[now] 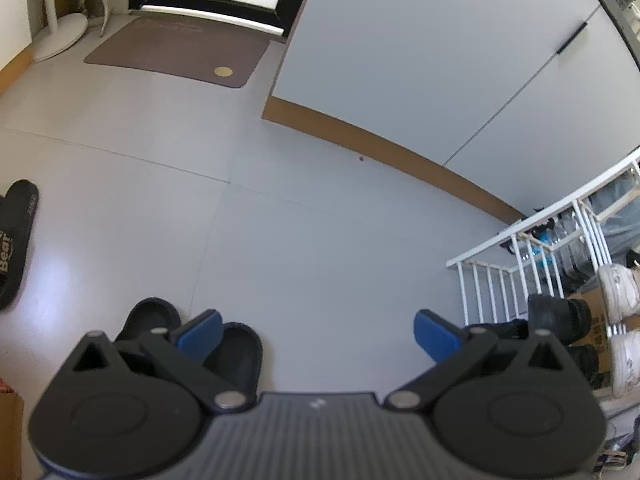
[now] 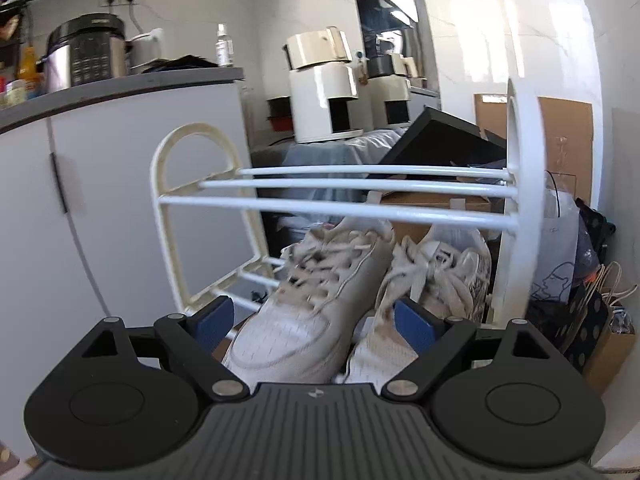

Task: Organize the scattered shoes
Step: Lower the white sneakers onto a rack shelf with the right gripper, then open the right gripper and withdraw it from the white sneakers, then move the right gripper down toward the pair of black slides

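Two white lace-up sneakers stand side by side on the lower tier of a white tube shoe rack [image 2: 360,209]. My right gripper [image 2: 314,322] is open, and the toe of the left sneaker [image 2: 304,312] lies between its blue pads with a gap on each side. The right sneaker [image 2: 444,276] sits partly behind the right pad. My left gripper [image 1: 318,334] hangs open over bare floor, holding nothing. A pair of black slippers [image 1: 236,354] lies just under its left finger. Another black slipper [image 1: 16,240] lies at the left edge. The rack [image 1: 532,240] shows at the right.
A brown doormat [image 1: 176,52] lies before a dark door at the back. A grey cabinet wall [image 1: 440,72] with a brown skirting runs along the right. Beside the rack stand a white cupboard [image 2: 120,200], cardboard boxes [image 2: 568,140] and paper bags [image 2: 600,320].
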The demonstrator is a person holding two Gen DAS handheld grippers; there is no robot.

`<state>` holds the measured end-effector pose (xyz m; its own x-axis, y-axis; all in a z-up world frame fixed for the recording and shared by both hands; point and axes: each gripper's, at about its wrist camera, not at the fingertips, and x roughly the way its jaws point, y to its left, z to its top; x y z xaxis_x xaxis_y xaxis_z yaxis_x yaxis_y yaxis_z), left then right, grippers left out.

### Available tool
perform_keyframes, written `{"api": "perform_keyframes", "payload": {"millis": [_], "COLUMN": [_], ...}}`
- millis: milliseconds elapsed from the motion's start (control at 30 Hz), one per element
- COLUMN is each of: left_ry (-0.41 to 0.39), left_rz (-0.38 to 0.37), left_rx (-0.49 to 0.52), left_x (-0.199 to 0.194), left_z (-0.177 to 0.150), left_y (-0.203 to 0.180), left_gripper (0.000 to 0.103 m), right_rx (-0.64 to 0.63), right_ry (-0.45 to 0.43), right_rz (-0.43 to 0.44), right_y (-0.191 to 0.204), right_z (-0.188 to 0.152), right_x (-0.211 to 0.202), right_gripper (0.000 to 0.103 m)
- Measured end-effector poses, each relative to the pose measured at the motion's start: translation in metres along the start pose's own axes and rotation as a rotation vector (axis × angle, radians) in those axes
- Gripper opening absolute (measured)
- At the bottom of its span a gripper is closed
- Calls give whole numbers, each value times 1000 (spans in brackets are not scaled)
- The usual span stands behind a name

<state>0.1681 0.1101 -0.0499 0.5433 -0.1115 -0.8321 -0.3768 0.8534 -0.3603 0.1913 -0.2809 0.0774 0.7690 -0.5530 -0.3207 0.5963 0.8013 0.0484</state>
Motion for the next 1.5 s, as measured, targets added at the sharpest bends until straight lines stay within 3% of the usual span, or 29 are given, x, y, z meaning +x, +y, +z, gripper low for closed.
{"api": "perform_keyframes", "payload": {"millis": [367,533,700,933,1200,1500], "left_ry": [-20,-38,-48,-63,-77,-105], "left_rz": [-35,-49,-31,-32,-4,27], "left_rx": [14,2,46,95,57,35], "left_x": [-45,-55,-59,-70,-87,-102], "left_z": [-22,-31,-40,-42,-38,-41], "left_y": [-2,-5,-11,0,37,53], "left_gripper": [103,103,103,103,103,103], "right_rx": [-46,-97,-26,-42,-32,-156], "right_ry": [32,62,69,45,139,293], "right_rz": [96,151,188,218,287,483], "right_y": [-18,-24,-30,-28,-33,-25], "right_z": [-16,3,39,53,16,-49], "right_x": [-58,-72,-93,-115,-120,-126], "right_gripper": [91,91,93,95,95,94]}}
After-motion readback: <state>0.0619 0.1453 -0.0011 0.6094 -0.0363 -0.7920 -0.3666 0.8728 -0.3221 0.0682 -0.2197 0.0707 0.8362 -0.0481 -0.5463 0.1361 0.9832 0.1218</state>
